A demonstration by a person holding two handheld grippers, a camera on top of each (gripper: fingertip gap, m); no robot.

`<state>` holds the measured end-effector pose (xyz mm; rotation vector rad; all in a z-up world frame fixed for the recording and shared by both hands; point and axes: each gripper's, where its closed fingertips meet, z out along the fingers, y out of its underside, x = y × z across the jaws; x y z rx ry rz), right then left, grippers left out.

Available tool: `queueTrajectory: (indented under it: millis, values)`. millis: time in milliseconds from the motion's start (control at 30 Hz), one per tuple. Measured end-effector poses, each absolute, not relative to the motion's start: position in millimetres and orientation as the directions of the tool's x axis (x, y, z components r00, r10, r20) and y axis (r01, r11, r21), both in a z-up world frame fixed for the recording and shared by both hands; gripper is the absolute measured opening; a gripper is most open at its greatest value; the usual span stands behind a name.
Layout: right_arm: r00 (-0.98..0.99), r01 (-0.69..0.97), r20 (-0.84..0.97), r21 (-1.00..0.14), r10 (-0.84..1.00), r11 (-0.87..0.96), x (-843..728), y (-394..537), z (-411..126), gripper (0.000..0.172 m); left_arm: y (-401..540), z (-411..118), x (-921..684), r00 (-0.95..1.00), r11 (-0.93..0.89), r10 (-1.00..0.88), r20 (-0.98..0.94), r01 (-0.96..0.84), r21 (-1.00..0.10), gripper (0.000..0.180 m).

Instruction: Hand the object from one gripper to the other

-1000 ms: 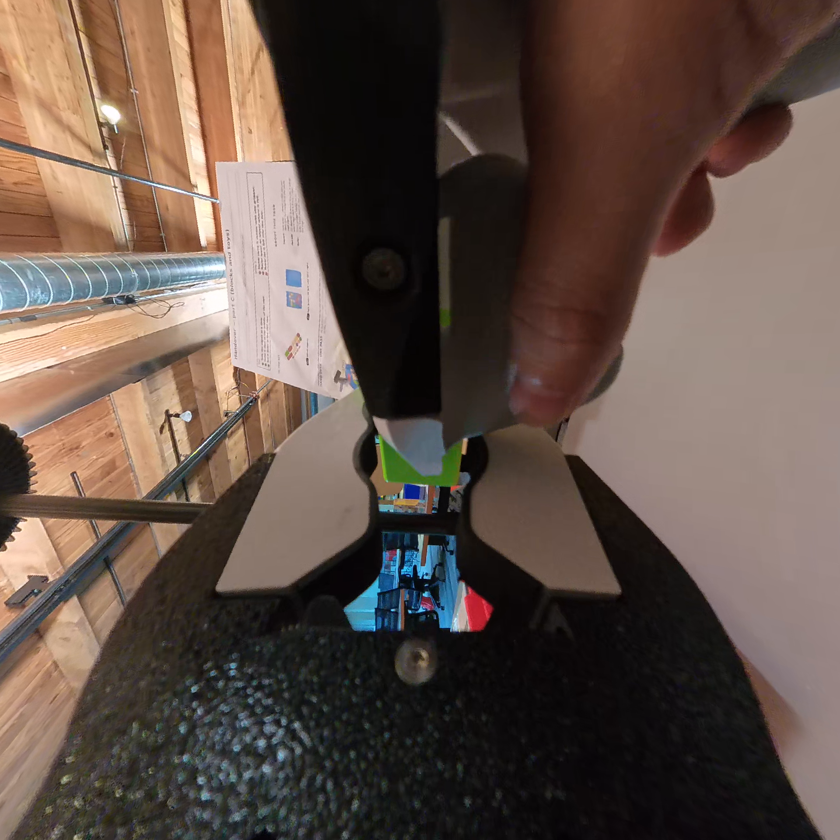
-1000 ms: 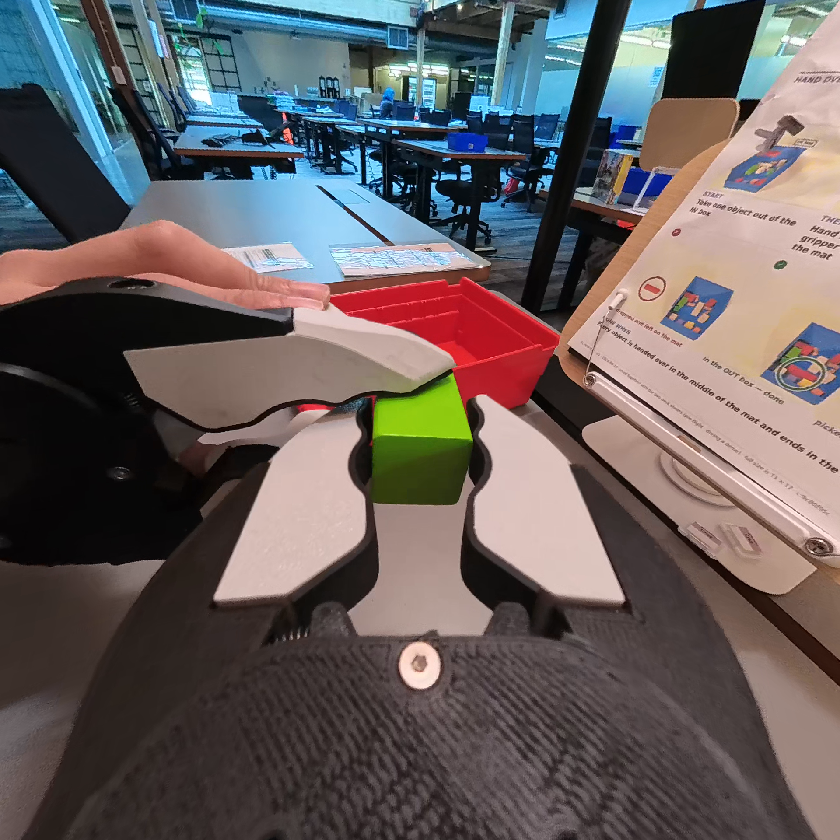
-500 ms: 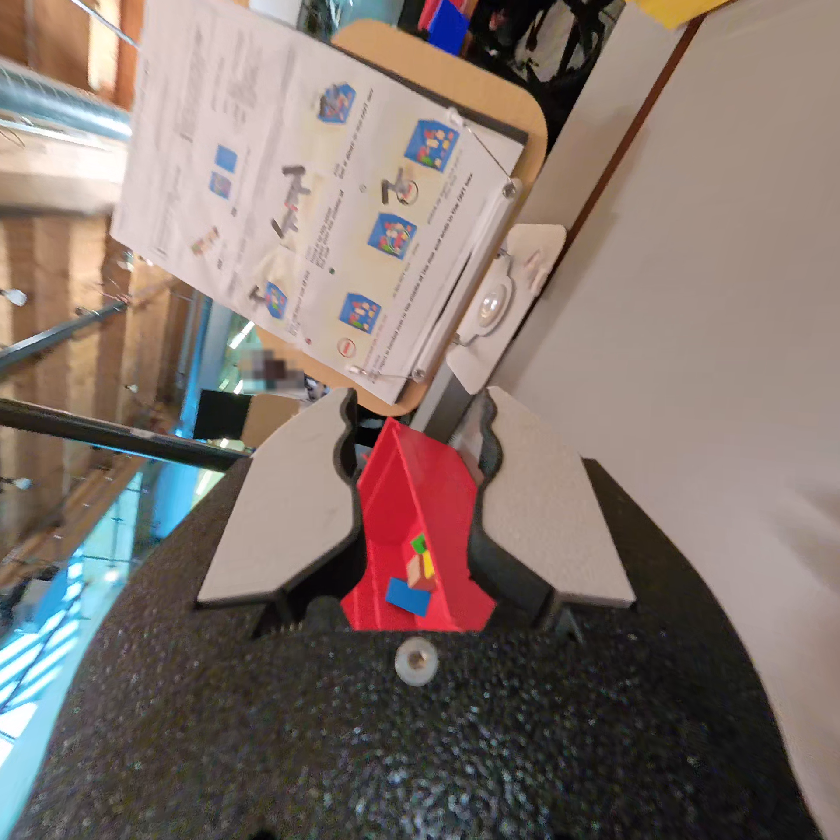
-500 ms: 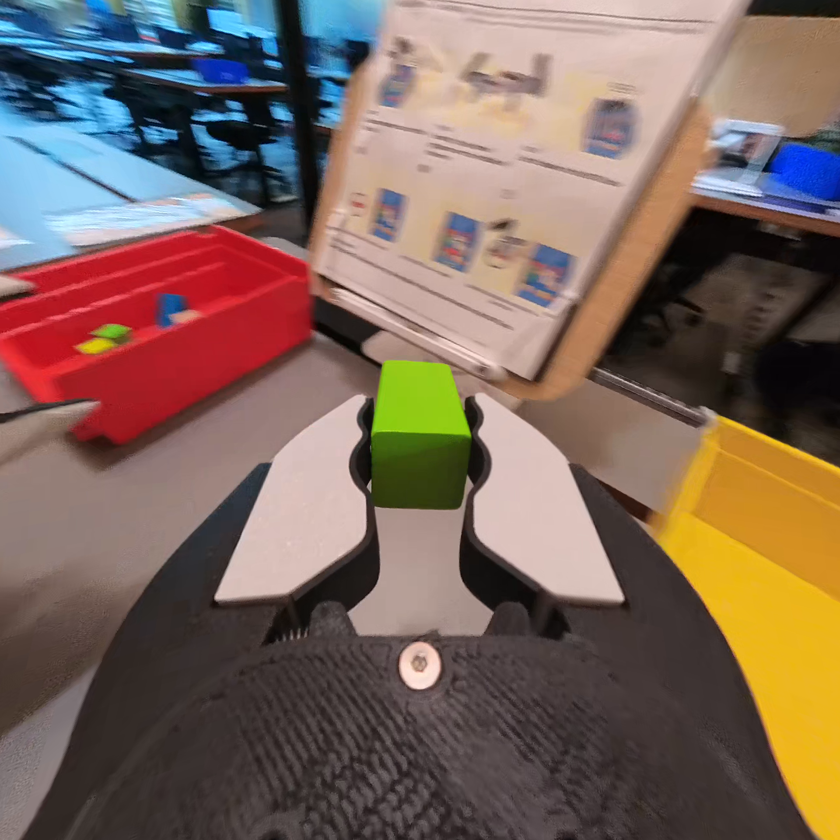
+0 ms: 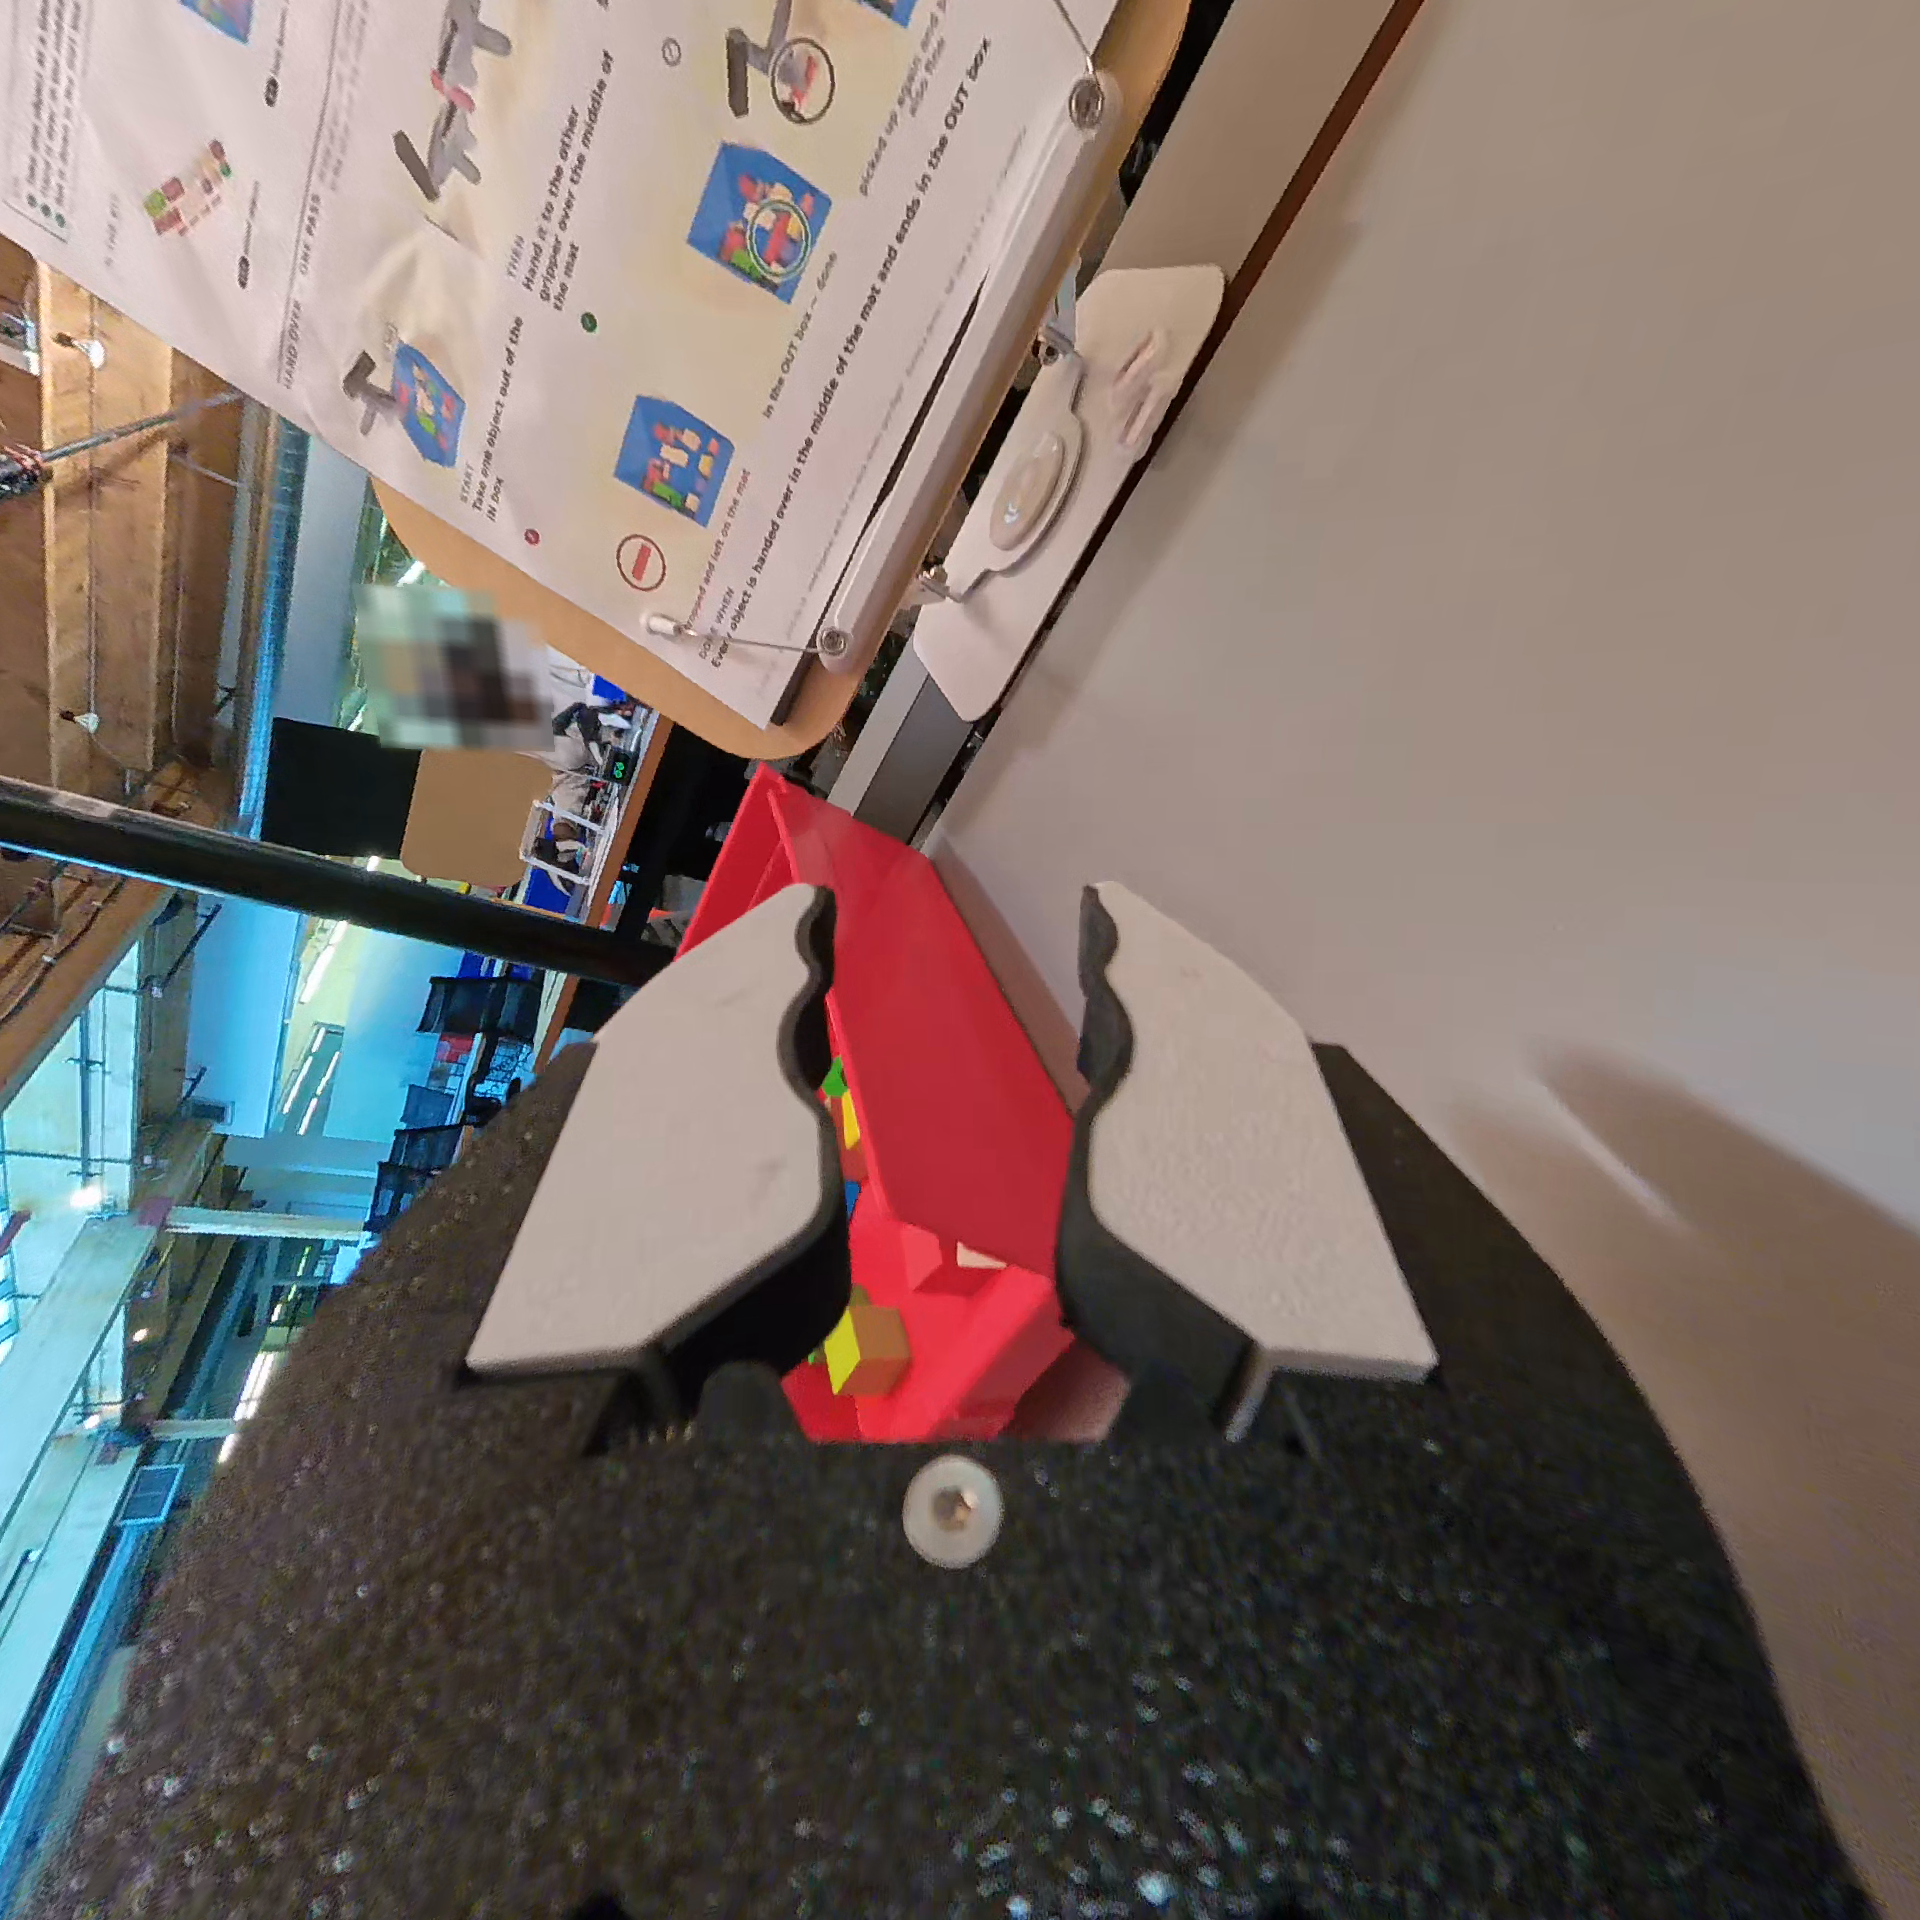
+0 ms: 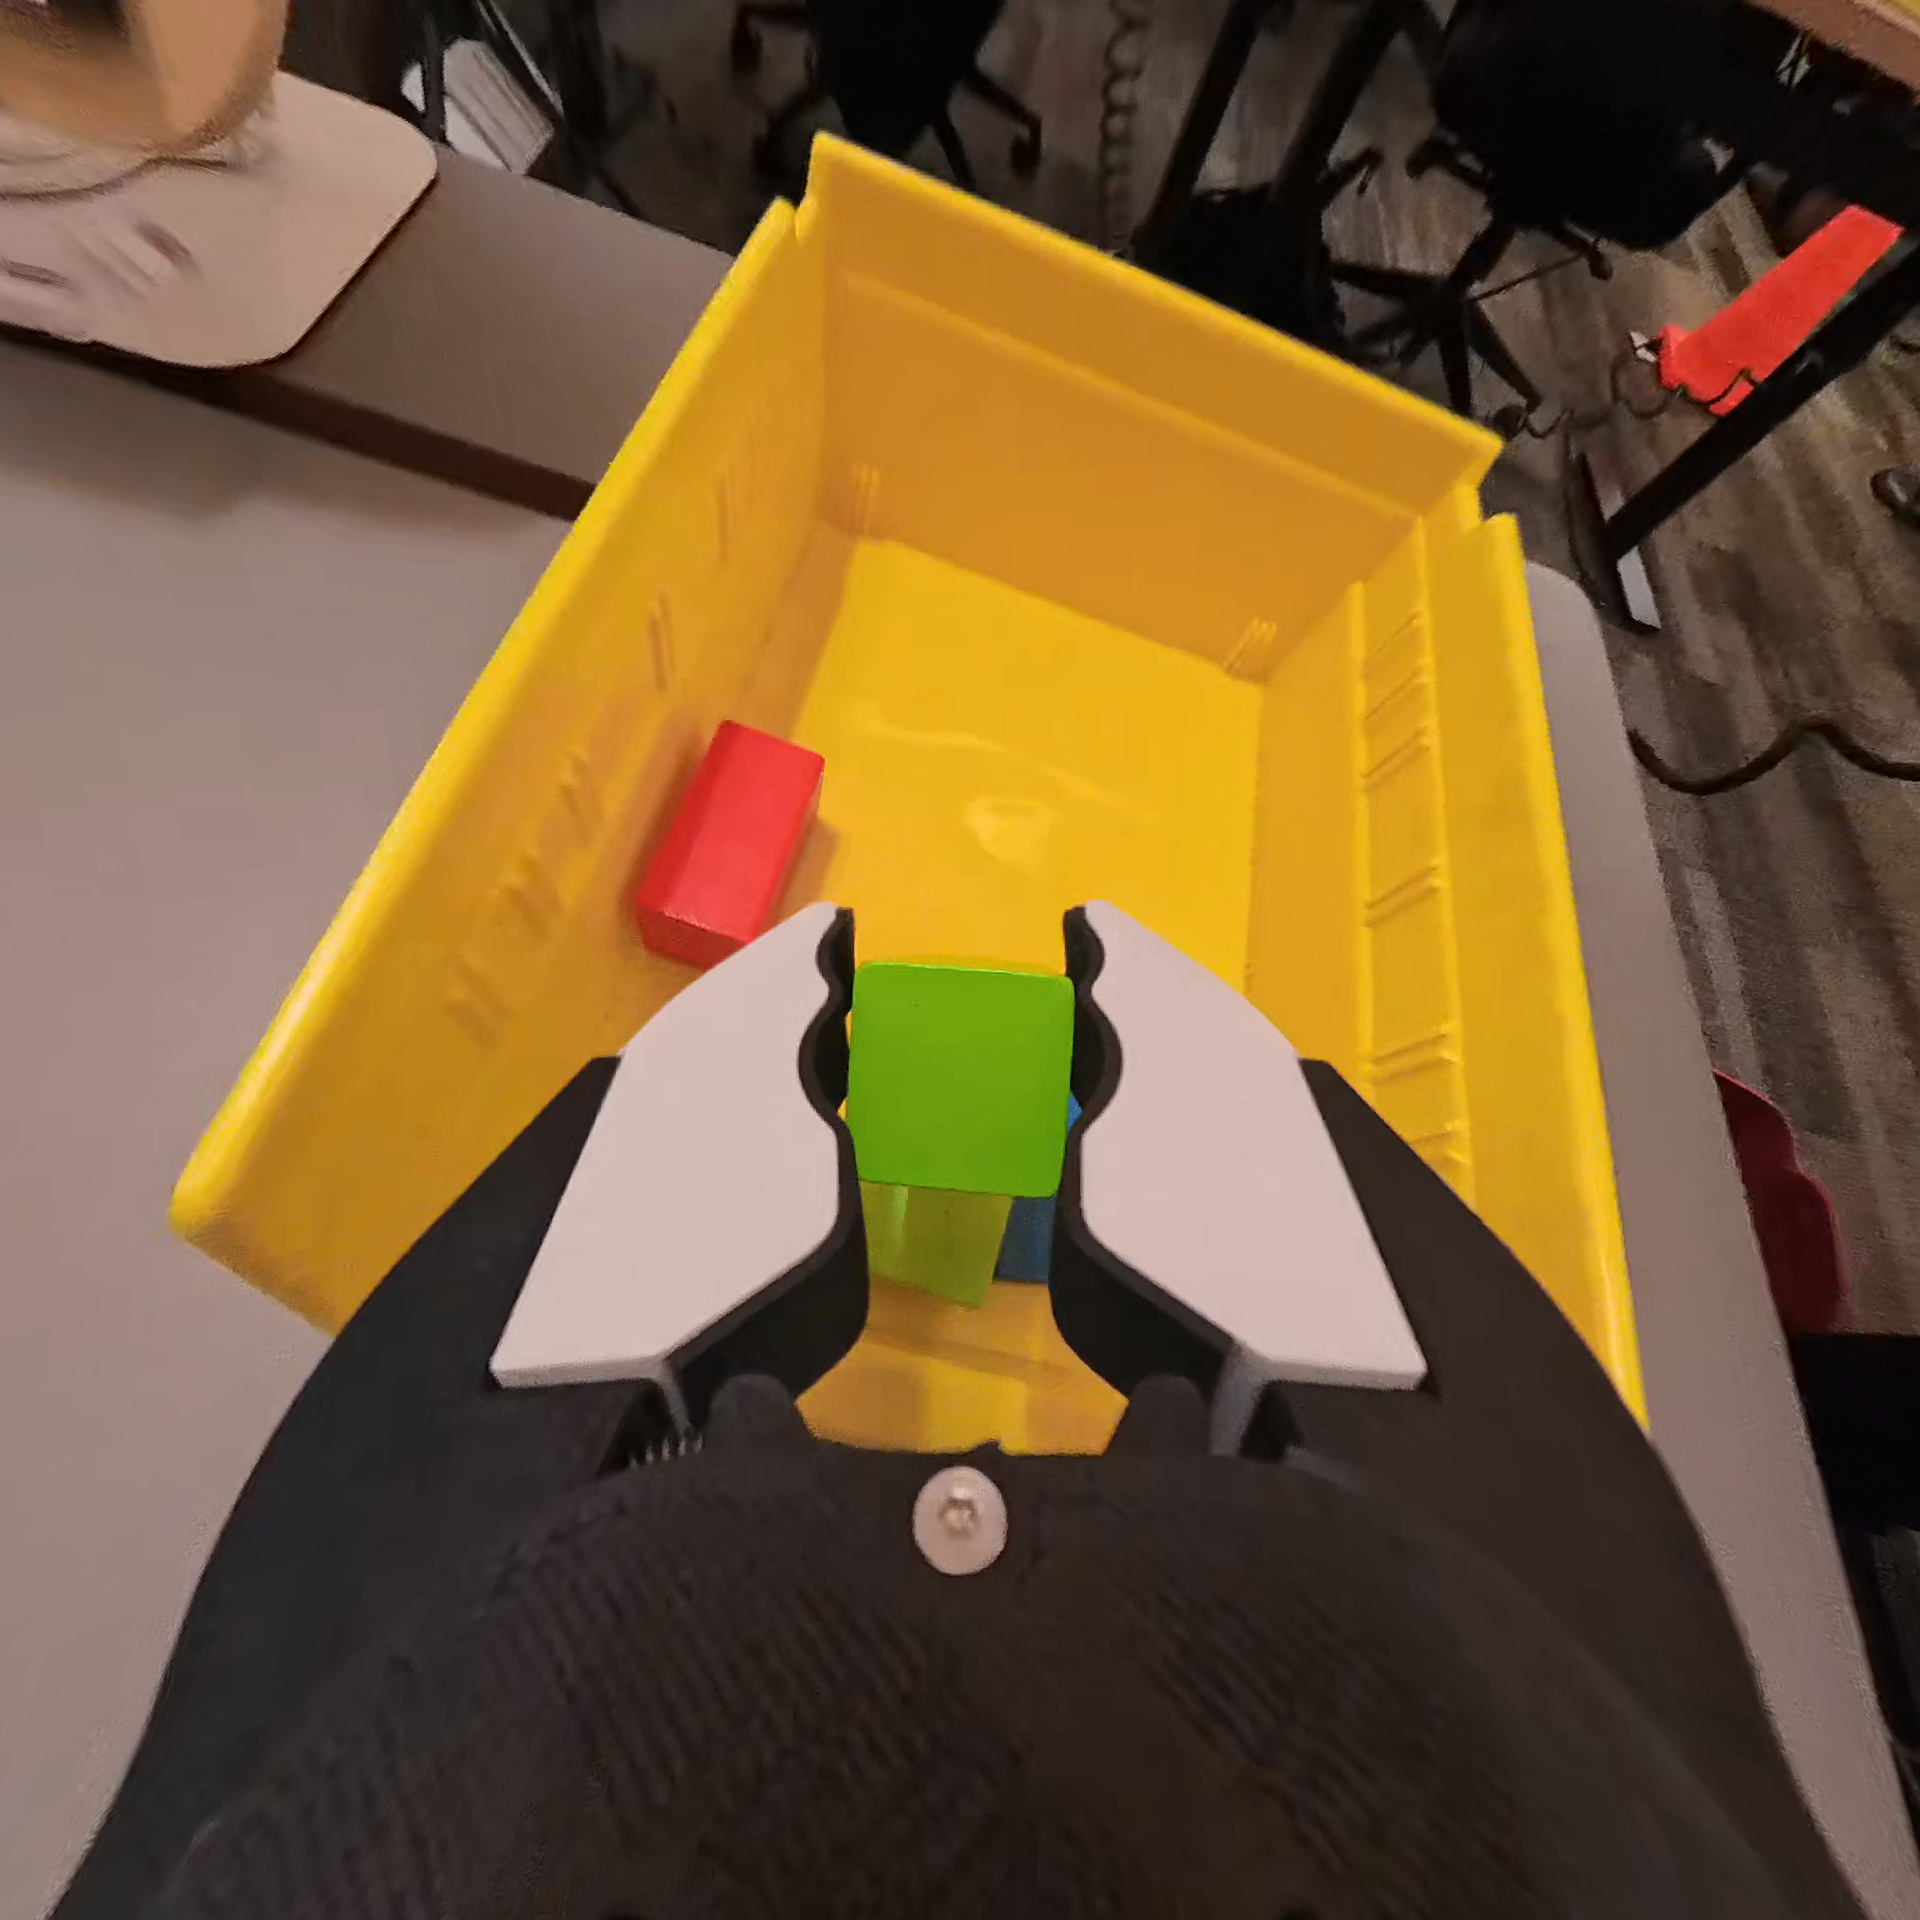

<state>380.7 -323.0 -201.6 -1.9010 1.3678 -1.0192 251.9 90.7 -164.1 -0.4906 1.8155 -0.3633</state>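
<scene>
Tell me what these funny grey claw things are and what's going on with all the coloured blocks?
Each claw is a hand-held gripper: a person holds one in each hand, and a small camera on each looks forward along its two fingers. That gives one picture per gripper.

The right hand-held gripper squeezes a green block between its pads, hanging over a yellow bin on a grey table. A red block already lies in that bin, and something blue peeks out under the green block.

The left hand-held gripper is open and holds nothing. Its camera is tipped sideways, so the room looks turned. Past its fingers sits a red bin with more coloured blocks, and an instruction sheet on a stand.
</scene>
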Motion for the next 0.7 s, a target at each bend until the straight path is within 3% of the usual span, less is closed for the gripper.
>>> queueTrajectory:
  millis: [33,267,467,600,700]
  values:
    - [0.188,-0.509,0.234,-0.808,-0.954,-0.299,381.8,-321.1,-203.7,0.039,92.6,-165.8,251.4,-0.252,0.861,-0.509,-0.823,-0.153,-0.486,0.044]
    - [0.226,-0.488,0.200,-0.824,-0.953,-0.288,388.5,-305.5,-210.1,0.040,108.7,-171.0,249.9,-0.260,0.768,-0.640,-0.723,-0.221,-0.601,0.043]
    - [0.197,-0.375,0.202,-0.889,-0.959,-0.264,388.0,-297.8,-176.1,0.048,147.0,-158.6,250.1,-0.218,0.665,-0.747,-0.628,-0.292,-0.688,0.043]
    - [0.246,-0.288,0.144,-0.933,-0.958,-0.215,383.3,-278.8,-149.6,0.052,204.2,-155.8,251.5,-0.176,0.500,-0.860,-0.480,-0.479,-0.721,0.045]
    - [0.303,-0.229,0.116,-0.955,-0.946,-0.190,380.5,-258.9,-134.3,0.053,246.1,-170.7,254.0,-0.160,0.302,-0.950,-0.267,-0.684,-0.665,0.050]
